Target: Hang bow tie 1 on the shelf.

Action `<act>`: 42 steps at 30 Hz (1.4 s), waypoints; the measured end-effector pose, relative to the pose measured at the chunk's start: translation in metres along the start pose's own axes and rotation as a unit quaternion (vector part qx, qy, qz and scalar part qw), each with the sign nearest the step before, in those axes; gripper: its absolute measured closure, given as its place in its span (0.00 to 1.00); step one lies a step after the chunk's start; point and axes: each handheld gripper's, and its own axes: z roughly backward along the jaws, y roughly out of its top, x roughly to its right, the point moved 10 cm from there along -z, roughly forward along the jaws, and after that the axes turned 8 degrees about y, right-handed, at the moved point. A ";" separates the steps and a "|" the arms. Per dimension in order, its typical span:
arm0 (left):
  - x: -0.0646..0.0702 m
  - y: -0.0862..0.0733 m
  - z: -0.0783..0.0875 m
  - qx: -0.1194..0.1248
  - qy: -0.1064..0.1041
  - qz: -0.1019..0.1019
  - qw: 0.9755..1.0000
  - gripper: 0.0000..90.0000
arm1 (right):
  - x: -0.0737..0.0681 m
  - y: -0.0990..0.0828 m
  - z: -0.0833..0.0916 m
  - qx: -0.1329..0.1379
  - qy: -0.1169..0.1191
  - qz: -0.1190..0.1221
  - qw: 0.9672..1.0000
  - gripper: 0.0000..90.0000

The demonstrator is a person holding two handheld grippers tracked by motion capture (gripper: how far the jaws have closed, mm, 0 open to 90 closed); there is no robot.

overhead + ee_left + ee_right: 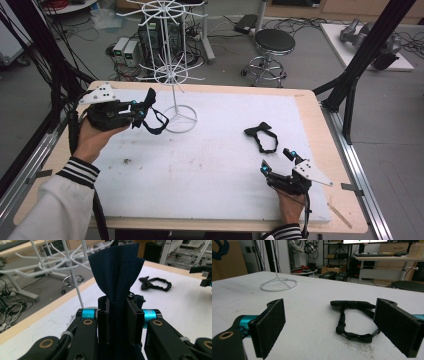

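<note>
Left hand-held gripper (117,315) clenched on pleated navy fabric bow tie (116,272), right hand-held gripper (329,325) released

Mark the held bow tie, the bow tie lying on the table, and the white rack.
held bow tie (117,270), left gripper view, its fanned cloth.
bow tie on the table (262,136), high view, its strap loop.
white rack (173,75), high view, its pole.

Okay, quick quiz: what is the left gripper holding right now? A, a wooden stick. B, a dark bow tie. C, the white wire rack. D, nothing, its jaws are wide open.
B: the left gripper has its jaws clamped on the dark bow tie, lifted beside the white wire rack.
</note>
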 end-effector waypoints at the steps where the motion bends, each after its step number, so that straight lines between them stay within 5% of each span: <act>1: 0.000 0.003 0.000 0.005 0.000 0.002 1.000 0.82 | 0.000 0.000 0.000 0.000 0.000 0.000 1.000 0.11; 17: -0.010 0.030 -0.002 0.028 0.029 0.004 0.999 0.82 | 0.000 0.000 0.000 0.000 0.001 0.000 1.000 0.11; 42: -0.021 0.048 -0.021 0.026 0.046 0.002 0.999 0.82 | 0.000 0.000 0.000 0.000 0.002 0.000 1.000 0.11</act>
